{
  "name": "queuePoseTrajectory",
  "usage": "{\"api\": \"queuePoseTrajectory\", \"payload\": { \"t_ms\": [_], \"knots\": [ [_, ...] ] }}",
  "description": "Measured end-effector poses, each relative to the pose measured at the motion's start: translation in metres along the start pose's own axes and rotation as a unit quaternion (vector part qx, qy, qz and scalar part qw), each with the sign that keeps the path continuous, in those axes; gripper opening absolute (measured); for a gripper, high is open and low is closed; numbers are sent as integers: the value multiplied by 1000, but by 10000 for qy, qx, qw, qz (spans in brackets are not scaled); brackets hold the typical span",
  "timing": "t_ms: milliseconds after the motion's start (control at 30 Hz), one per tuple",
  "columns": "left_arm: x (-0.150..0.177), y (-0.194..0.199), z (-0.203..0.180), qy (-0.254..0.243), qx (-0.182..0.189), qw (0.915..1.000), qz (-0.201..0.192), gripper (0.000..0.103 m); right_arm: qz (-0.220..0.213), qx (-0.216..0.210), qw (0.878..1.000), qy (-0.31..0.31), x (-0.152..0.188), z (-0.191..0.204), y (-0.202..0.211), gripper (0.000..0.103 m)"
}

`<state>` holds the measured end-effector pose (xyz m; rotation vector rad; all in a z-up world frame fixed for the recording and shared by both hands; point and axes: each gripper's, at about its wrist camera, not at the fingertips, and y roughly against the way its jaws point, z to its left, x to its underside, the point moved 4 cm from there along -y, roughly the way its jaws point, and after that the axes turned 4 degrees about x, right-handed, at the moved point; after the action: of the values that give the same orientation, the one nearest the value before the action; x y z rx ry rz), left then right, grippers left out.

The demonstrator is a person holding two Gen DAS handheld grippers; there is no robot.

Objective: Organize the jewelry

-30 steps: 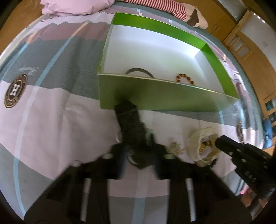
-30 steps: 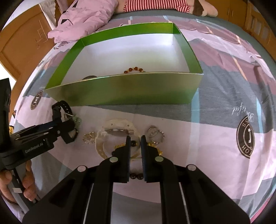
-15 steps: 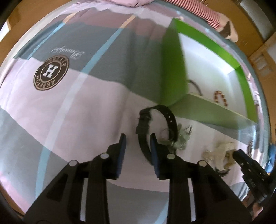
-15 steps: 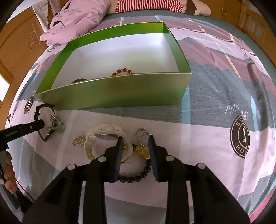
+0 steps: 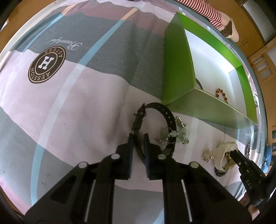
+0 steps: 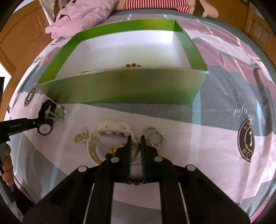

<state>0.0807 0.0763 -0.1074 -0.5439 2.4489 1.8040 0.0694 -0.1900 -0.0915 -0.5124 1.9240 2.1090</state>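
A black watch (image 5: 163,113) lies on the bedspread by the near left corner of the green box (image 5: 181,82). Its strap runs between the pads of my left gripper (image 5: 138,137), whose jaws are closing on it. Against the watch lies a pale green crystal piece (image 5: 174,136). In the right wrist view, my right gripper (image 6: 136,139) is closing its jaws on the strap of a white watch (image 6: 112,128). A gold chain piece (image 6: 117,148) lies under its left finger. The green box (image 6: 120,86) holds an amber bead bracelet (image 6: 132,65) and a dark bangle (image 5: 199,84).
Around the white watch lie a gold flower piece (image 6: 81,137), silver rings (image 6: 154,136) and a black bead bracelet (image 6: 136,182). A pink garment (image 6: 82,15) and a striped plush toy (image 6: 155,3) lie beyond the box. A hand (image 6: 6,165) grips the left tool.
The black watch, earlier held up before the box, was set down on the bedspread; my left gripper opened, then closed around its strap. My right gripper opened, then closed on the white watch strap.
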Motion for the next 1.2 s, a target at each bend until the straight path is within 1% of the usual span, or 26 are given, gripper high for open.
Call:
{"api": "queuePoseTrajectory", "payload": {
  "t_ms": [100,200,300,400,433,500,600,633,667,733,800,867,933,1000,1033,1100,1133,1200],
  "knots": [
    [2,3,0,-36,81,10000,43,11,-26,-57,10000,-49,-2,-2,3,10],
    [6,1,-7,-213,96,9996,166,11,-39,-153,9998,-151,-3,-7,8,10],
    [11,-7,-14,-401,-13,9989,255,11,22,-167,9996,-220,-2,-9,6,10],
    [14,-10,-24,-628,-180,9977,184,11,183,-133,9996,-180,1,-6,-4,11],
    [15,-10,-27,-668,-176,9975,172,11,202,-104,9996,-168,2,-5,-6,11],
    [14,-7,-28,-607,58,9980,167,11,201,-55,9997,-131,3,-2,-7,11],
    [11,2,-29,-471,541,9974,96,10,186,-57,9997,-138,3,-1,-7,11],
    [10,9,-32,-475,741,9961,21,10,155,-68,9997,-148,3,-1,-6,11],
    [10,13,-34,-502,862,9950,-20,10,101,-109,9998,-161,3,0,-3,10],
    [10,23,-44,-620,1225,9905,-105,10,36,-209,9996,-189,1,-1,2,10],
    [11,30,-50,-715,1355,9881,-144,10,-41,-302,9993,-227,0,-3,9,10],
    [13,29,-53,-810,1246,9888,-133,10,-93,-336,9990,-262,-2,-5,14,10],
    [14,22,-53,-800,1142,9902,-76,10,-4,-155,9996,-251,-2,-10,12,11],
    [14,18,-50,-747,1083,9913,11,10,115,5,9996,-266,-1,-12,6,16],
    [14,15,-49,-727,1030,9920,46,10,110,39,9994,-312,0,-14,6,21],
    [14,10,-49,-701,923,9932,60,10,-45,-90,9994,-344,-2,-15,12,23],
    [12,9,-50,-686,884,9937,49,10,-190,-221,9992,-258,-4,-9,19,24],
    [11,11,-44,-629,766,9951,10,10,-318,-368,9988,14,-6,3,26,24]
  ]
}}
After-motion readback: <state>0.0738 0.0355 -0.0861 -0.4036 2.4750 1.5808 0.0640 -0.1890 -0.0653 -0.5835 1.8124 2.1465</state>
